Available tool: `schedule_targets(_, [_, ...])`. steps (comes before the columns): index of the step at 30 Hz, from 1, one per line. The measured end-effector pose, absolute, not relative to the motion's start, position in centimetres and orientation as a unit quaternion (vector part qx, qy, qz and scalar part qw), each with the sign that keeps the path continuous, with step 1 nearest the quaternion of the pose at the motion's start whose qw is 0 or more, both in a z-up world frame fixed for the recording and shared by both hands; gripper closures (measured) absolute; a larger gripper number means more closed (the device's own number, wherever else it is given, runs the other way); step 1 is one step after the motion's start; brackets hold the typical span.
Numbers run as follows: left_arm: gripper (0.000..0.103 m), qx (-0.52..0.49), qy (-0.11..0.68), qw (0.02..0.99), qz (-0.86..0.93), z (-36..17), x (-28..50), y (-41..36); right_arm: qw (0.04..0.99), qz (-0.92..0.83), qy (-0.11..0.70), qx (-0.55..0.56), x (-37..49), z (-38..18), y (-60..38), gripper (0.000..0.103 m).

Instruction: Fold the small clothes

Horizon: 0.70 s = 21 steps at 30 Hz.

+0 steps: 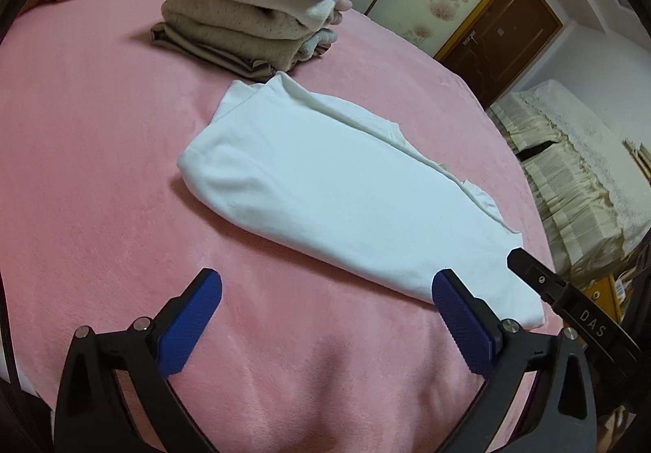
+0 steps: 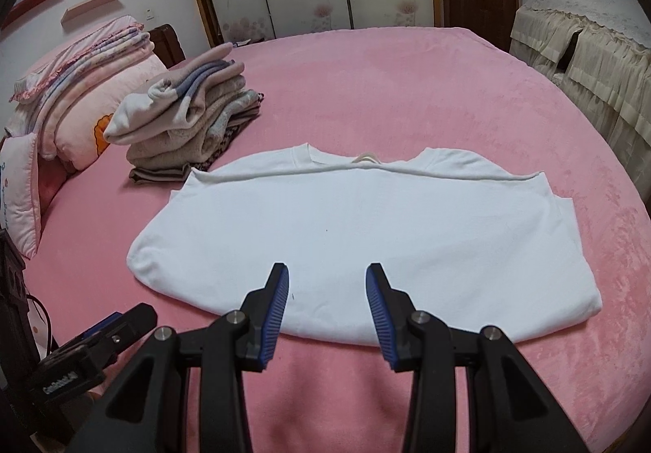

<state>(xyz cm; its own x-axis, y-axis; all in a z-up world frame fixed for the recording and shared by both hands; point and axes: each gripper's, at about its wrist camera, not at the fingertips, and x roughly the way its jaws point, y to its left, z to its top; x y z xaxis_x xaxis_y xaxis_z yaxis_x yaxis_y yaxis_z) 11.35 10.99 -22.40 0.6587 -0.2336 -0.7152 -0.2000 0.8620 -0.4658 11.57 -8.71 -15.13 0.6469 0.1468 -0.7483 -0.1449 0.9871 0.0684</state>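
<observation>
White shirt [image 2: 358,233], folded in half, lies flat on the pink bed [image 2: 407,87], collar at its far edge. Just beside its far left corner I see a stack of folded clothes [image 2: 191,119]. My left tongs [image 1: 325,314] are spread wide over bare sheet at the shirt's near corner, gripping nothing. My right tongs [image 2: 327,286] hover part-open above the shirt's near edge, released.

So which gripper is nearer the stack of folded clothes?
Left. The left gripper hovers at the white shirt's end below the stack; the right gripper sits mid-hem, farther along.
</observation>
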Motion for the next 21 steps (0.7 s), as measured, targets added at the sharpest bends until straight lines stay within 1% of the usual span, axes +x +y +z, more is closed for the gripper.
schedule_targets(4, [0.0, -0.292, 0.414, 0.862, -0.01, -23.4, 11.4, 11.9, 0.908, 0.082, 0.411, 0.001, 11.7, -15.3, -8.7, 0.063])
schedule_targets(9, [0.0, -0.351, 0.409, 0.842, -0.013, -24.9, 11.6, 13.6, 0.906, 0.083, 0.415, -0.002, 12.1, -16.0, -8.5, 0.063])
schedule_targets(21, [0.001, -0.435, 0.352, 0.829, -0.013, -28.3, 15.2, 17.1, 0.9, 0.095, 0.425, -0.001, 13.4, -17.6, -7.7, 0.063])
